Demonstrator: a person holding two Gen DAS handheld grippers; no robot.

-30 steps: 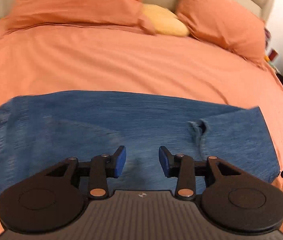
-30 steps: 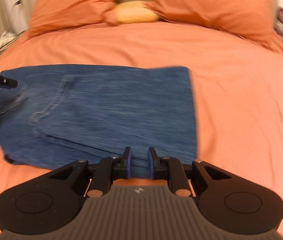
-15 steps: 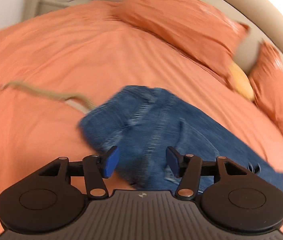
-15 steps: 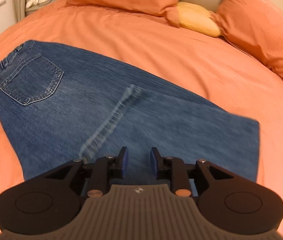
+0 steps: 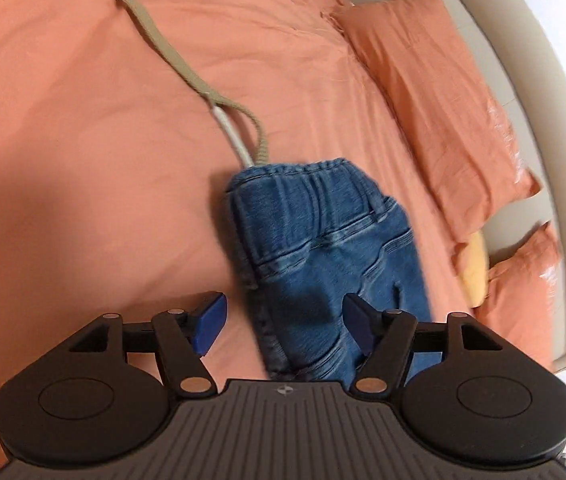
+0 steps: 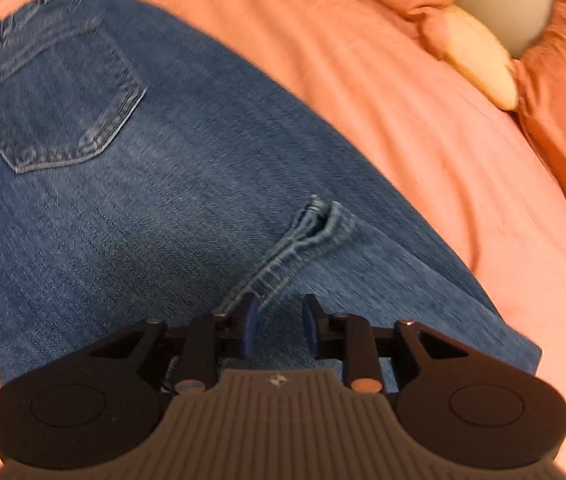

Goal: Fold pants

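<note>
Blue jeans (image 6: 155, 200) lie folded lengthwise on an orange bed, back pocket (image 6: 55, 100) up, with a leg hem (image 6: 307, 232) folded over the thigh. My right gripper (image 6: 279, 326) hovers low over the denim just in front of that hem, jaws a little apart and empty. In the left wrist view the jeans (image 5: 323, 248) show from the waistband end, with the elastic waistband (image 5: 303, 184) facing away. My left gripper (image 5: 283, 320) is wide open over the jeans' near left edge, holding nothing.
A tan belt (image 5: 171, 52) trails from the waistband across the orange cover (image 5: 63, 140). Orange pillows (image 5: 435, 92) and a yellow cushion (image 6: 479, 60) lie by the beige headboard (image 5: 543, 120).
Both grippers have swung round and dropped closer to the jeans. The left now looks at the waistband end and has opened wider. The right has closed in on the folded hem.
</note>
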